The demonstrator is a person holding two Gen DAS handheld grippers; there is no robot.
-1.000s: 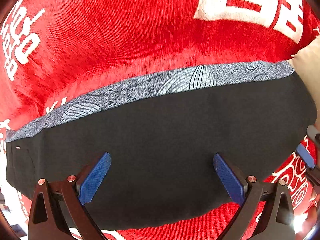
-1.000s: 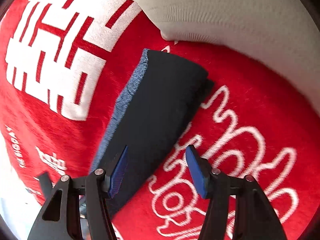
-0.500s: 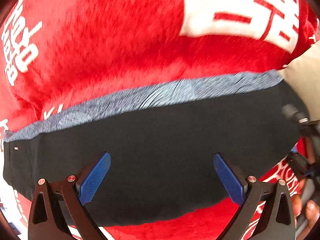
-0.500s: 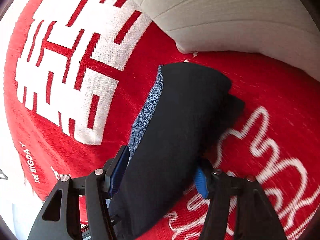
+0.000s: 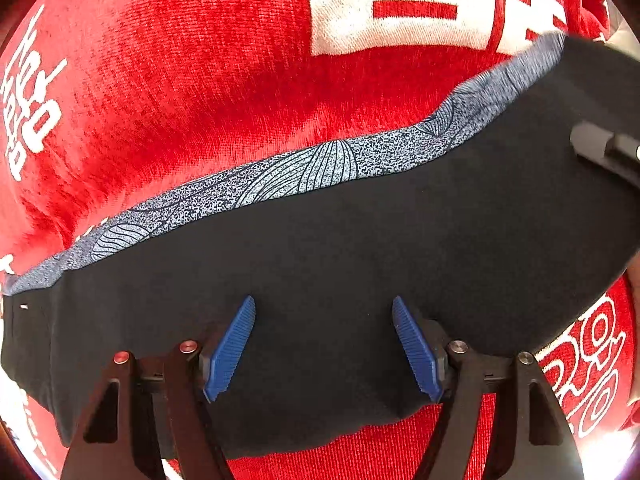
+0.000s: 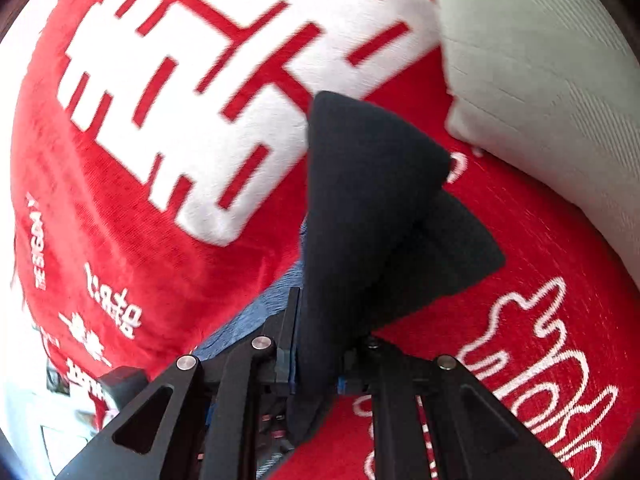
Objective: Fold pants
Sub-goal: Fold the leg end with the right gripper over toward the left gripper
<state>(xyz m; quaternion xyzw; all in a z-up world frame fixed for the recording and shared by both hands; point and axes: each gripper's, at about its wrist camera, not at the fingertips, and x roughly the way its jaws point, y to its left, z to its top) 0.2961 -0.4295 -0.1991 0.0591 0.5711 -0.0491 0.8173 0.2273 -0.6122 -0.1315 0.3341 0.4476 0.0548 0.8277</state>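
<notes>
Now the right gripper (image 6: 316,376), jaws just closed, pinches one end of the dark pants (image 5: 340,280) on the red blanket (image 5: 200,80), while the left gripper (image 5: 324,344), jaws narrowing but unclamped, must probably grip before folding.

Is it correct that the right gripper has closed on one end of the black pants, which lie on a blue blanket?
Not quite: the blanket is red with white print, not blue. The right wrist view shows it. The right gripper has indeed just closed on one end of the black pants.
</notes>
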